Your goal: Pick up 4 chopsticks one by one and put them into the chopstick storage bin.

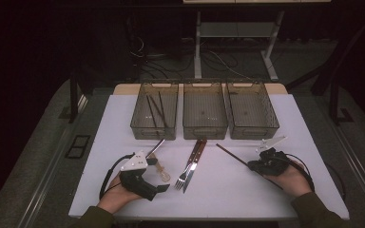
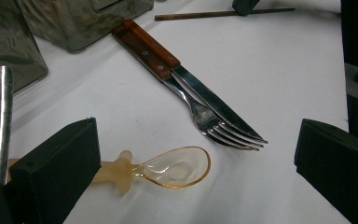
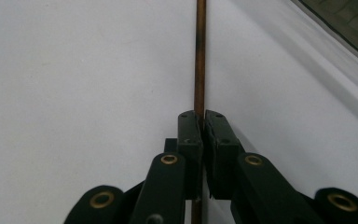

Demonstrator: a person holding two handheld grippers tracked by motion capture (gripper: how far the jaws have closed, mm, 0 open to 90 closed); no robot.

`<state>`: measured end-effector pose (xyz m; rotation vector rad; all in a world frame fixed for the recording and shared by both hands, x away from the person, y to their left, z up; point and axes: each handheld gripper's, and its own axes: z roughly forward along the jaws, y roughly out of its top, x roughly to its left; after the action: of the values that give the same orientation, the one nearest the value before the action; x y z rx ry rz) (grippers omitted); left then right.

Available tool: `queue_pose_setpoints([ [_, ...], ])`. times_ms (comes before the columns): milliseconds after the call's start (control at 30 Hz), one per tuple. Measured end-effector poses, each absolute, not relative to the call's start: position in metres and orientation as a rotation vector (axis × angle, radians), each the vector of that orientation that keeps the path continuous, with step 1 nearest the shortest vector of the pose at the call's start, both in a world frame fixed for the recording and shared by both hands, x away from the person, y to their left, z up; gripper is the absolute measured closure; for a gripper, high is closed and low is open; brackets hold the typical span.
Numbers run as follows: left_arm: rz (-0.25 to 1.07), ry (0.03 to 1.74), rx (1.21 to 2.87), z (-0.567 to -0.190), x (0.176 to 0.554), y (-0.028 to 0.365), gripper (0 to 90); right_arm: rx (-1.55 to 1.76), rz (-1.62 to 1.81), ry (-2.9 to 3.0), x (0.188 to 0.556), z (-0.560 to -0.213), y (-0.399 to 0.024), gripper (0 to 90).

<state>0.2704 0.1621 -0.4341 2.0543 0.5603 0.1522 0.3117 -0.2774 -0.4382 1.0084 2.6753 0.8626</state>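
A thin brown chopstick (image 1: pixel 230 153) lies slantwise on the white table (image 1: pixel 119 123) at the right. My right gripper (image 1: pixel 254 165) is shut on its near end; in the right gripper view the pads (image 3: pixel 190 135) press the chopstick (image 3: pixel 199 56) between them. My left gripper (image 1: pixel 158 175) rests at the left, open. Between its wide-apart jaws lies a clear amber spoon (image 2: pixel 177 167), untouched. Just beyond the spoon, a fork (image 2: pixel 233 140) and a wood-handled knife (image 2: pixel 214 102) lie side by side.
Three smoky plastic bins stand in a row at the back: left bin (image 1: pixel 154 133) holds dark chopsticks (image 1: pixel 154 110), then the middle bin (image 1: pixel 204 130) and right bin (image 1: pixel 253 130). A metal utensil handle (image 2: pixel 2 116) lies by the left jaw.
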Motion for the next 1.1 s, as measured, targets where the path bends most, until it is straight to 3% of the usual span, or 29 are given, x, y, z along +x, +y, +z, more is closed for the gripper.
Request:
queue_pose_setpoints([
  [1100,0.152,0.56,2.059,-0.434,0.271,0.162,0.0,0.998,1.035,2.607,0.31,-0.409,-0.289,85.7],
])
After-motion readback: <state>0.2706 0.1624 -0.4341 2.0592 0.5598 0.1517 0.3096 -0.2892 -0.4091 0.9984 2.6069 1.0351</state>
